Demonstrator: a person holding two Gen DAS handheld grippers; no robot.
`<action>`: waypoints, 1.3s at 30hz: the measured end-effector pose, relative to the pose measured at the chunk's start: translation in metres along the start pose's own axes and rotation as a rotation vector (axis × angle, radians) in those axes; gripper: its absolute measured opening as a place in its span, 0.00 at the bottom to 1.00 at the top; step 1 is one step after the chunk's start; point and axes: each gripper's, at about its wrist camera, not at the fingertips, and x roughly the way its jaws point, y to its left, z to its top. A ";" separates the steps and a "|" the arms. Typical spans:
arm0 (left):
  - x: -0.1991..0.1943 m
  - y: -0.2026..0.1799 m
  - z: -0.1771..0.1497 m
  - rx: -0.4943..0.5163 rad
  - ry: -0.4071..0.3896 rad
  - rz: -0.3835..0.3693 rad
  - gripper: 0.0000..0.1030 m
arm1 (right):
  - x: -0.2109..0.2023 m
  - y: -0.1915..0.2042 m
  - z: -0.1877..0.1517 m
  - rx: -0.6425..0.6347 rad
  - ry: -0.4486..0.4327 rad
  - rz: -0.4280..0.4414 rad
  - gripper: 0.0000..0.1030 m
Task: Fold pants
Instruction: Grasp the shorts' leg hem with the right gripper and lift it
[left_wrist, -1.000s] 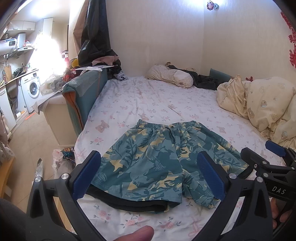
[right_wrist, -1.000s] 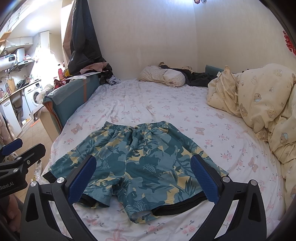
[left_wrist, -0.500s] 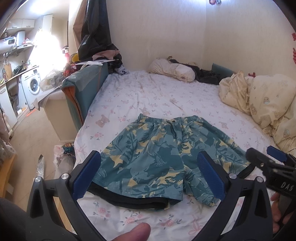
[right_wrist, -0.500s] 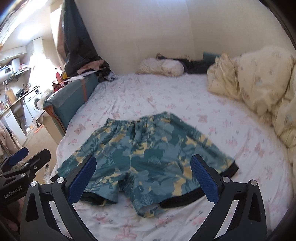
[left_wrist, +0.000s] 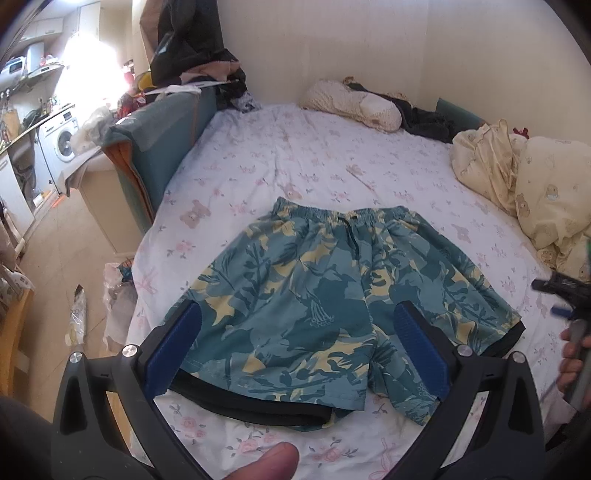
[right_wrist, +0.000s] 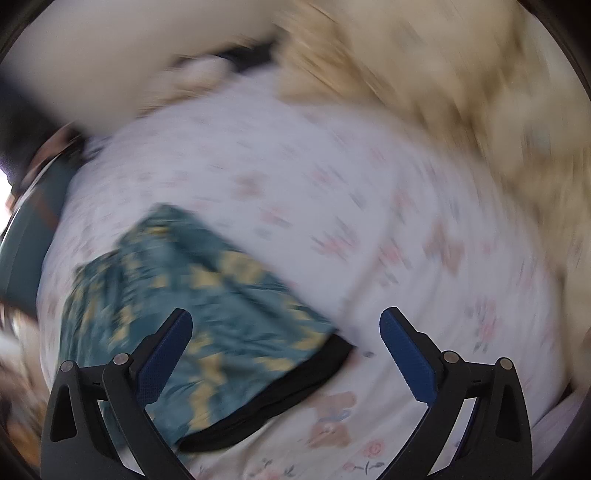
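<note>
Teal shorts with a yellow leaf print (left_wrist: 332, 295) lie flat on the bed, waistband at the far end, black-lined leg hems towards me. My left gripper (left_wrist: 297, 350) is open above the near hem of the left leg, with nothing between its blue pads. The right wrist view is smeared by motion. In it the shorts (right_wrist: 192, 317) lie at the lower left, and my right gripper (right_wrist: 286, 354) hangs open over the black hem of the right leg. The right gripper's tip (left_wrist: 561, 288) and a hand show at the right edge of the left wrist view.
The bed sheet (left_wrist: 295, 155) is white with pink flowers. A cream quilt (left_wrist: 535, 192) is heaped at the right, and a pillow (left_wrist: 351, 103) lies by the far wall. A teal cushion (left_wrist: 159, 140) borders the bed's left side, with floor beyond it.
My right gripper has swung fast to the right and down, close to the right leg's hem, blurring its view. The left gripper has edged a little nearer the shorts.
</note>
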 end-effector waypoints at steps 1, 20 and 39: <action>0.003 -0.001 0.000 0.007 0.011 -0.004 0.99 | 0.014 -0.012 0.001 0.059 0.045 -0.004 0.95; 0.023 0.031 -0.007 -0.047 0.153 -0.065 0.99 | -0.047 0.059 -0.023 -0.246 -0.069 0.344 0.01; 0.199 -0.138 0.091 0.265 0.449 -0.228 0.93 | 0.033 0.144 -0.152 -0.533 0.397 0.497 0.01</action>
